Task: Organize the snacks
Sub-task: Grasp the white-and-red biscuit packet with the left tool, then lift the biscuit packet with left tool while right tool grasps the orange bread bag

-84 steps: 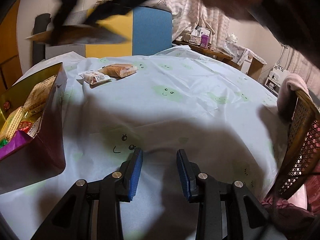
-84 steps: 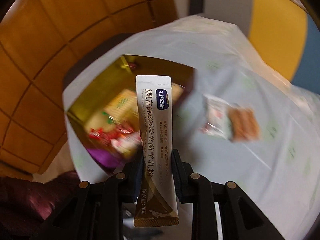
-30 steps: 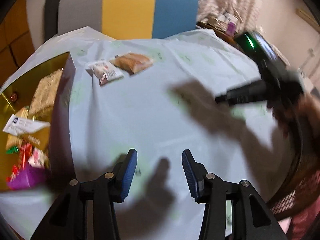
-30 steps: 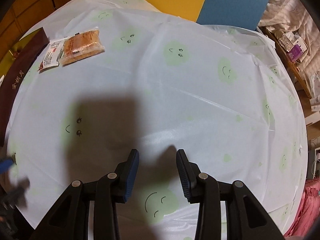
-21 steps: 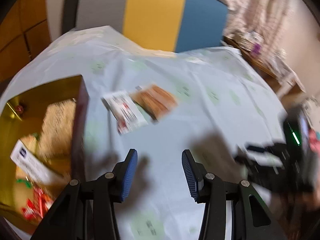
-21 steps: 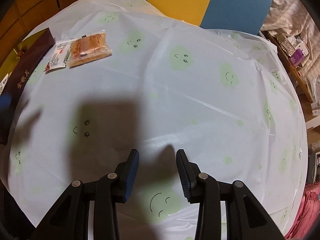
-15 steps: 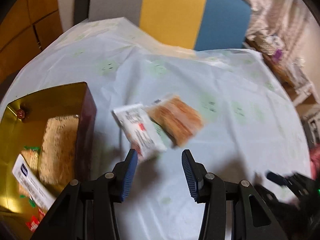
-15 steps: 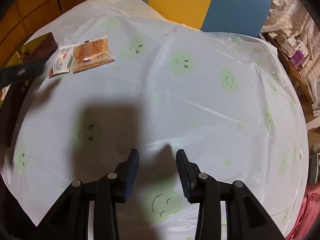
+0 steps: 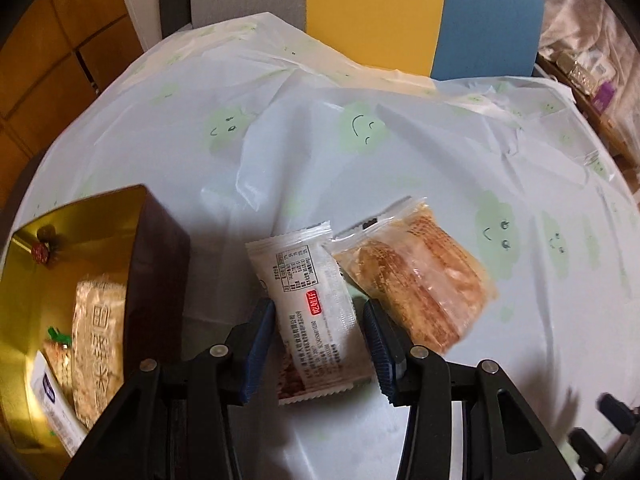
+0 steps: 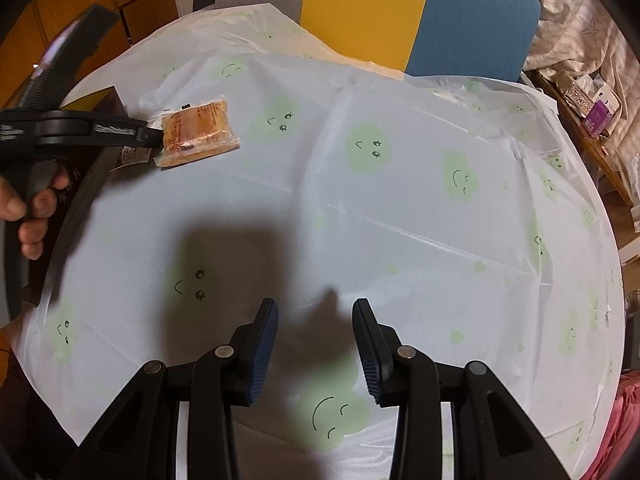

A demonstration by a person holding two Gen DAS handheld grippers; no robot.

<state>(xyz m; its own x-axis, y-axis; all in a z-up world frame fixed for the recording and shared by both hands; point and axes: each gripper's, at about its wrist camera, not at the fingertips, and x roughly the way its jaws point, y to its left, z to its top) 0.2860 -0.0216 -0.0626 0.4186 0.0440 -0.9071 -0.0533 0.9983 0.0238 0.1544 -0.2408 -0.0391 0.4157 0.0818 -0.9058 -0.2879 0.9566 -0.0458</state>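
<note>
- The left gripper (image 9: 318, 338) has its jaws wide apart, one on each side of a white packet (image 9: 312, 312) lying flat on the tabletop (image 9: 400, 152); the blue pads (image 9: 260, 338) are beside the packet's long edges, and contact cannot be told.
- A clear packet (image 9: 416, 276) of brown wafers lies just right of the white one, their near corners touching or overlapping; the right-hand pad is close to it.
- Two loose packets on the tabletop in all, both near its left edge.
- One box (image 9: 160, 256), gold inside and dark outside, stands just left of the white packet, with a narrow strip of cloth between them. Several wrapped snacks lie in it; their number is unclear.
- The right gripper (image 10: 316, 338) is open and holds nothing, above the near edge of the tabletop.
- From the right wrist view, the middle, the far side and the right side of the tabletop (image 10: 400, 208) are bare cloth out to the rounded edge.
- One chair back (image 9: 360, 12), grey, yellow and blue, is at the far edge.
</note>
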